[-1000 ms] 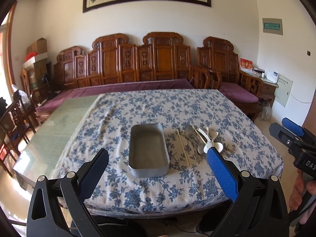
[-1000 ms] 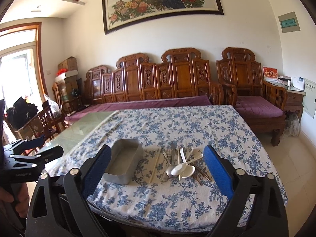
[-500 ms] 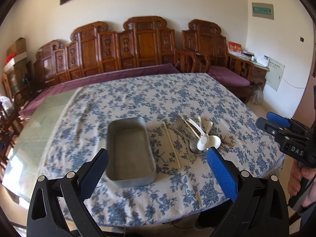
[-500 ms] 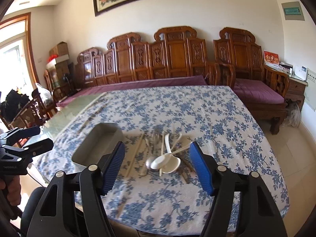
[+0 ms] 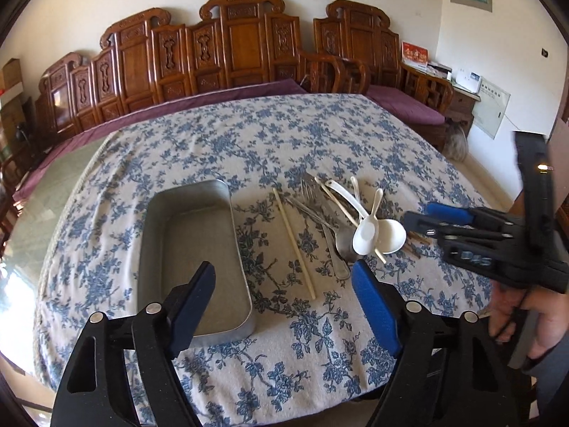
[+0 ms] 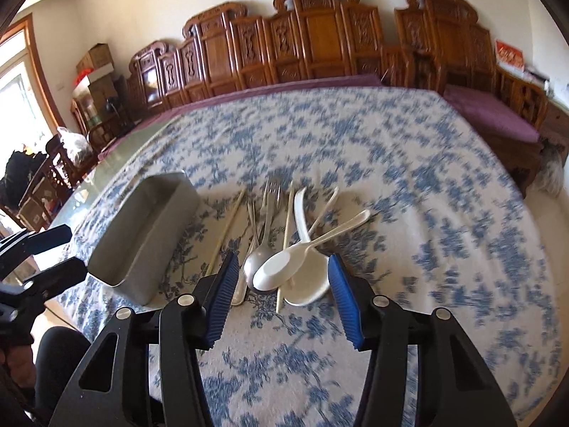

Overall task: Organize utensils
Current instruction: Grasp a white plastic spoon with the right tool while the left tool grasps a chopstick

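Nearest, the left gripper (image 5: 282, 281) hangs over the near end of the metal tray (image 5: 193, 249), jaws closing with nothing between them. Just right of the tray, the right gripper (image 6: 281, 272) hovers above the utensil pile (image 6: 284, 242) — jaws closing too, gripping nothing. The pile lies on the blue floral tablecloth (image 5: 284, 135): a chopstick (image 5: 293, 243) closest to the tray, then forks and metal spoons, white spoons (image 5: 377, 235) farthest. Beyond the tray — a carved wooden bench (image 5: 227, 42).
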A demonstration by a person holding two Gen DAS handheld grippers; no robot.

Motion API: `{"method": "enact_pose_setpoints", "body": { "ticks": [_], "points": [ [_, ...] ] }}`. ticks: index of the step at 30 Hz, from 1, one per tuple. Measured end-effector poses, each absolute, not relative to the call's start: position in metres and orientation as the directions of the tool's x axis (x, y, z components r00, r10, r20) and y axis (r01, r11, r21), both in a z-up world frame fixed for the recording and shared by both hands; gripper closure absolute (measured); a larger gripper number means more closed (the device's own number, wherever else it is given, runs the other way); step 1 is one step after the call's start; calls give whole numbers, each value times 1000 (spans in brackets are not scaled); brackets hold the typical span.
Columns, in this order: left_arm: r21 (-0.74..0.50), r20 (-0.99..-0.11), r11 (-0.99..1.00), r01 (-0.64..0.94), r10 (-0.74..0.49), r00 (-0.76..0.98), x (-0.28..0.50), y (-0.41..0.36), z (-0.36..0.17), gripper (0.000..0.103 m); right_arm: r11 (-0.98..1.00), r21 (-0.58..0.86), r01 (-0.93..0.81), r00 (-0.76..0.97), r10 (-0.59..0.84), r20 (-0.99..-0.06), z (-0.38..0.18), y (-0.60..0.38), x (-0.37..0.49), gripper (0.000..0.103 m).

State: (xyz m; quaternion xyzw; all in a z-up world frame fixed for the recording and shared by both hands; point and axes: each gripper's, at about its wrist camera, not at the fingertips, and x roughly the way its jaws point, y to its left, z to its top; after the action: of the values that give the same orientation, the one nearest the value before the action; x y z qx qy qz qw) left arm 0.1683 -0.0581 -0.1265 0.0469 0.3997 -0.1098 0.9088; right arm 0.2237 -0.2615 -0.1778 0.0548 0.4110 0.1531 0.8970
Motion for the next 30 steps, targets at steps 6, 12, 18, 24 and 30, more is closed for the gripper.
{"method": "enact_pose_setpoints", "body": {
  "ticks": [6, 12, 18, 24, 30],
  "points": [
    [2, -747, 968, 250, -164, 644, 177, -64, -136, 35, 949, 230, -215, 554, 313, -771, -214, -246, 255, 51],
    [-1, -753, 972, 233, -154, 640, 183, -57, -139, 35, 950, 241, -197, 526, 310, -792, -229, -245, 266, 55],
    [-9, -757, 975, 224, -153, 635, 185, -53, -141, 35, 945, 269, -185, 507, 326, -798, -235, -249, 269, 67],
    [-13, -764, 970, 243, -167, 623, 191, -60, -143, 35, 937, 286, -202, 531, 350, -771, -217, -260, 263, 89],
    [-21, -786, 965, 262, -178, 593, 205, -73, -155, 36, 930, 266, -255, 539, 365, -759, -202, -269, 255, 97]
  ]
}}
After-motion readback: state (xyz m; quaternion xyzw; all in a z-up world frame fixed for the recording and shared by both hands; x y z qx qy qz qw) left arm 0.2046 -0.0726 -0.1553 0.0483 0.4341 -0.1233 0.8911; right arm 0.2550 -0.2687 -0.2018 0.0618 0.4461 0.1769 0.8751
